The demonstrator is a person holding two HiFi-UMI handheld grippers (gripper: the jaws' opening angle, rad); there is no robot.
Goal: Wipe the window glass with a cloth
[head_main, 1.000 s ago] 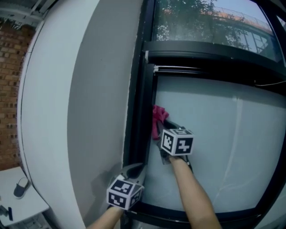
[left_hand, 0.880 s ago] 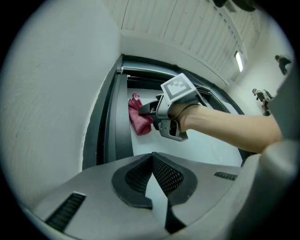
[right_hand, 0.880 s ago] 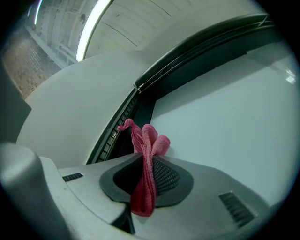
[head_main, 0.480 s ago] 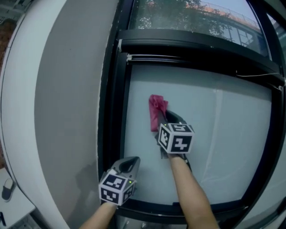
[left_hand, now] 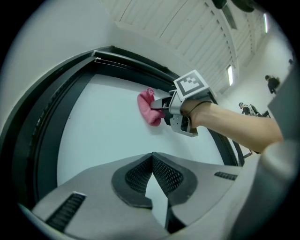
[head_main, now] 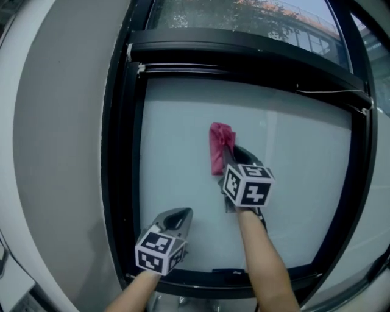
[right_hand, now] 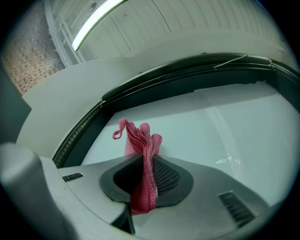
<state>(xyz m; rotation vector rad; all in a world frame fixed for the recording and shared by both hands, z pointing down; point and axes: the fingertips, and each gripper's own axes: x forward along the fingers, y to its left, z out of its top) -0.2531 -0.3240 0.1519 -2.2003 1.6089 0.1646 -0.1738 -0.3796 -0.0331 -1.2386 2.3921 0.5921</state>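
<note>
A pink cloth [head_main: 220,145] is pressed against the frosted window glass [head_main: 177,158] near the pane's middle. My right gripper [head_main: 226,159] is shut on the cloth, which sticks out past the jaws in the right gripper view as folded pink cloth [right_hand: 142,154]. The left gripper view shows the same cloth [left_hand: 149,107] and the right gripper [left_hand: 165,104] from the side. My left gripper [head_main: 181,214] hangs lower left by the pane's bottom corner, jaws together with nothing between them, seen up close as left gripper [left_hand: 152,157].
A black window frame [head_main: 122,152] surrounds the pane, with a thick crossbar [head_main: 244,52] above and a clear upper pane showing trees [head_main: 244,15]. A grey wall [head_main: 55,152] lies to the left. A thin wire [head_main: 332,91] runs along the top right.
The right gripper has carried the cloth rightward from the left frame edge toward the pane's middle. The view has shifted right; the left gripper stays low.
</note>
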